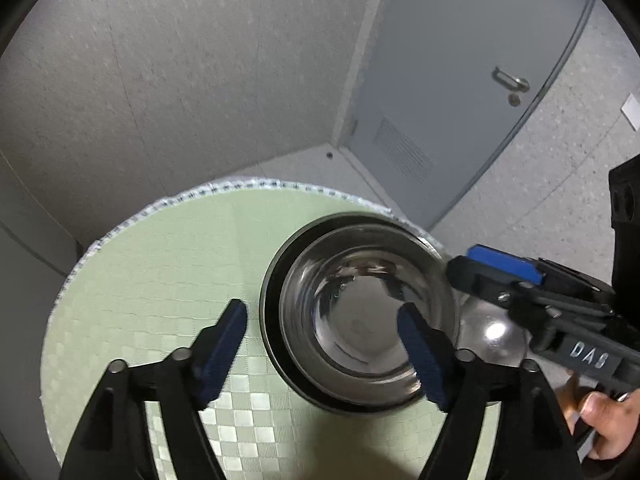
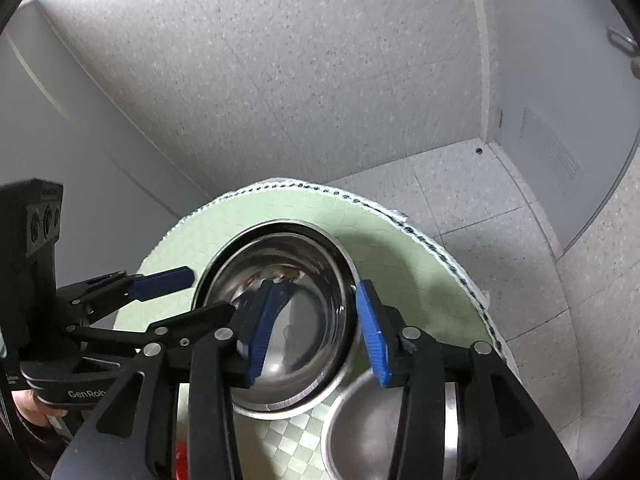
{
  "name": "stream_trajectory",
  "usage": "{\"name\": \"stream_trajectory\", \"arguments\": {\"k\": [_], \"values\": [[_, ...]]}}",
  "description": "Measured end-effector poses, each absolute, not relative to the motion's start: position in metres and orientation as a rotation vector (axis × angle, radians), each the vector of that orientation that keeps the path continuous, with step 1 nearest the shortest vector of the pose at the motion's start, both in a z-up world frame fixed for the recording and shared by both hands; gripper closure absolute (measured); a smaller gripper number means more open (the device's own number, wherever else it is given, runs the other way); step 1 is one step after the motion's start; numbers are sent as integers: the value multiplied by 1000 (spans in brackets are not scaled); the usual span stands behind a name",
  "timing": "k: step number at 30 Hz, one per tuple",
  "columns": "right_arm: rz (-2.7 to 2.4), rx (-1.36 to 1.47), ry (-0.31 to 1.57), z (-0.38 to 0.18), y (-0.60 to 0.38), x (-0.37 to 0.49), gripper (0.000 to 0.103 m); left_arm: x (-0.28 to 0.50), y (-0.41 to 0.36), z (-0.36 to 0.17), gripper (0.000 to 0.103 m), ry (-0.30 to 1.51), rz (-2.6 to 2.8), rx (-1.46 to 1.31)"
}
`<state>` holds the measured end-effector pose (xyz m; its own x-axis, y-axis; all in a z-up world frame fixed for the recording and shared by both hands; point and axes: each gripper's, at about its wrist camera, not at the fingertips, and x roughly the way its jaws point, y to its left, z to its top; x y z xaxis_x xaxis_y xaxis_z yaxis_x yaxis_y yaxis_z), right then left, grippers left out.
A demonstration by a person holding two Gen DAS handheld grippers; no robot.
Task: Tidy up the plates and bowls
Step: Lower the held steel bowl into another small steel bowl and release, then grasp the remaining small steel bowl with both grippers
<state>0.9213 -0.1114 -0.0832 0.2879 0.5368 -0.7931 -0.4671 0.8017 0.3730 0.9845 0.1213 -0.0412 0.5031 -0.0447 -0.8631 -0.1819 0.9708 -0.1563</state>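
Two hand-held grippers over a round green table (image 1: 132, 280). Centre-right of the left wrist view: steel bowl (image 1: 366, 320) nested inside a dark plate (image 1: 269, 320), bowl empty. Left gripper (image 1: 320, 356) spread, straddling the bowl's left rim w/o touching; right gripper (image 2: 316, 332) spread too, pads either side of the bowl's right rim, not pinching. Step looks like release after stacking. A second steel bowl (image 2: 360, 432), lower right, empty, prob. next; needs a rim grip.
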Motion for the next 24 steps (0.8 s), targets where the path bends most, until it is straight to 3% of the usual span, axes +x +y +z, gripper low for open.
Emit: {"name": "stream_trajectory", "arguments": {"k": [5,7,17,20,24], "values": [[582,87,1020,-63,-154,900,50,955,93,-19,16,969,136,-204],[509,83,1002,-62,-177,889,46,943,76,-15,16,960,135,-209],[408,248,1118,-126,-233,868,44,922,6,-28,16,1014,155,-202],[474,336,1162,-144,-229,868,52,924,-6,-34,17,1040,161,-198],[524,439,1195,-166,-231,869,75,939,-18,-48,20,1096,170,-189]]}}
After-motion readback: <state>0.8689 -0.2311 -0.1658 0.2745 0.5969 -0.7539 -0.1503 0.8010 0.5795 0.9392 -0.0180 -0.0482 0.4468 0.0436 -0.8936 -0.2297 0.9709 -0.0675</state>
